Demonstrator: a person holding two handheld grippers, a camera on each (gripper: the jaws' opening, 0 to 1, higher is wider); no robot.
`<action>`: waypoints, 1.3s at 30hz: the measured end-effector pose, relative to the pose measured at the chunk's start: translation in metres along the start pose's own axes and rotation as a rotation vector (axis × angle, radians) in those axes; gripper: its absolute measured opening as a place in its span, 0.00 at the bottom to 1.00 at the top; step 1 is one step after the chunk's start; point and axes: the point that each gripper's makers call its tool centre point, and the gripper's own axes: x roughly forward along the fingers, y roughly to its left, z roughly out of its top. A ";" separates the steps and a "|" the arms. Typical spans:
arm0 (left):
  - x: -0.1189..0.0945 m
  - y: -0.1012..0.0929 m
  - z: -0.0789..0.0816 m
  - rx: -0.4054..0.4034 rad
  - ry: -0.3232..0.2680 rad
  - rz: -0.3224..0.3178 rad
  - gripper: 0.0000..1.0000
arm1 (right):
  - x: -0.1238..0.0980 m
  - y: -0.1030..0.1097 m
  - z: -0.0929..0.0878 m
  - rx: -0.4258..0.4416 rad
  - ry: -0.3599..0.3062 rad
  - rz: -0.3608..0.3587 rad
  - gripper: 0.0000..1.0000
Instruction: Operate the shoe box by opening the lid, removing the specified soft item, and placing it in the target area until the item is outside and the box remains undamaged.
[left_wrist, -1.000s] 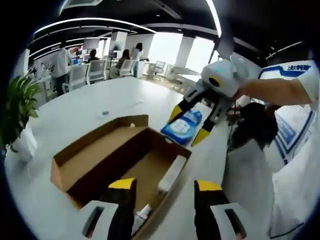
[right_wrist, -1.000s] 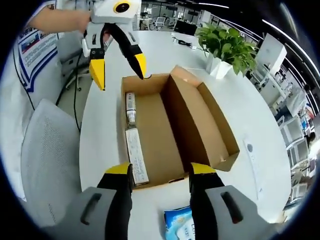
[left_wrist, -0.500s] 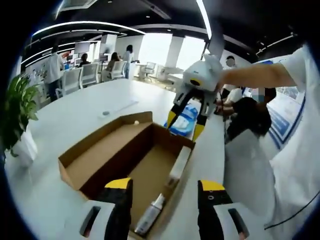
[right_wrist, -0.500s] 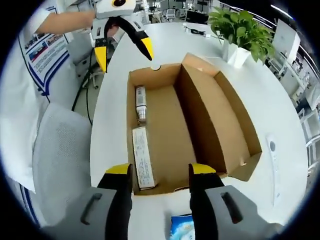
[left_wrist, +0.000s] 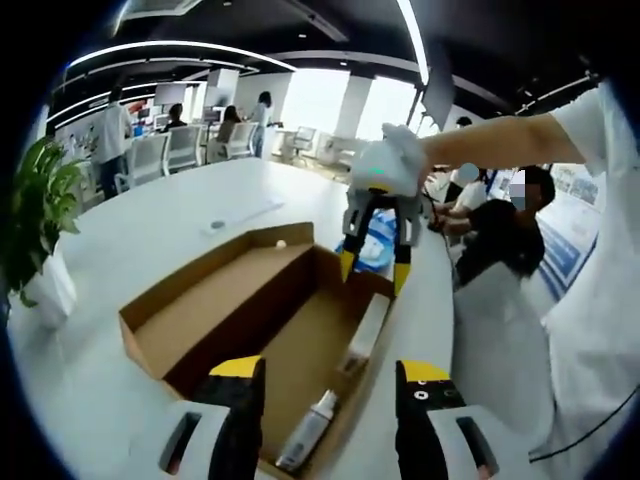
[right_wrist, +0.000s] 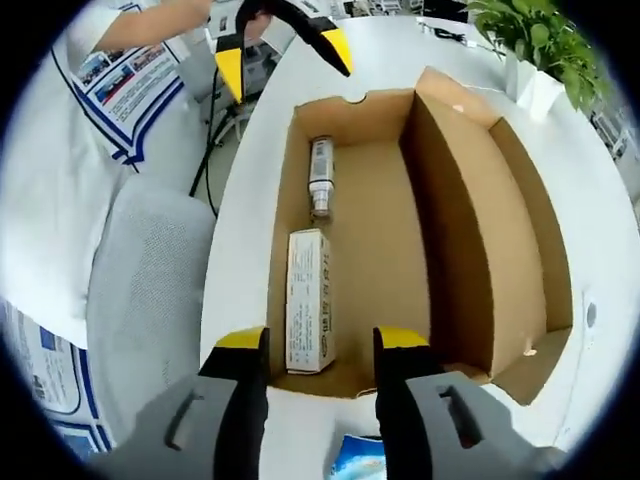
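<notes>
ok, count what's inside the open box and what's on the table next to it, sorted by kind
Bottle in the box: 1
Small carton in the box: 1
Blue pack on the table: 1
Potted plant on the table: 1
Total: 4

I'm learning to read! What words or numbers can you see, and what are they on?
None can be read.
Long white carton in the shoe box: print too small.
Small bottle: label blurred.
Blue packet on the table: blurred.
Poster at the side: too small.
</notes>
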 end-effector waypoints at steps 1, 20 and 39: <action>0.000 0.001 0.000 -0.004 0.000 0.001 0.53 | 0.002 0.000 -0.004 -0.018 0.029 0.003 0.39; 0.002 0.009 -0.009 -0.047 0.010 0.023 0.52 | 0.025 -0.005 -0.013 -0.064 0.086 0.034 0.40; 0.006 0.009 -0.011 -0.070 0.003 0.020 0.51 | 0.028 0.016 -0.014 -0.139 0.115 0.099 0.14</action>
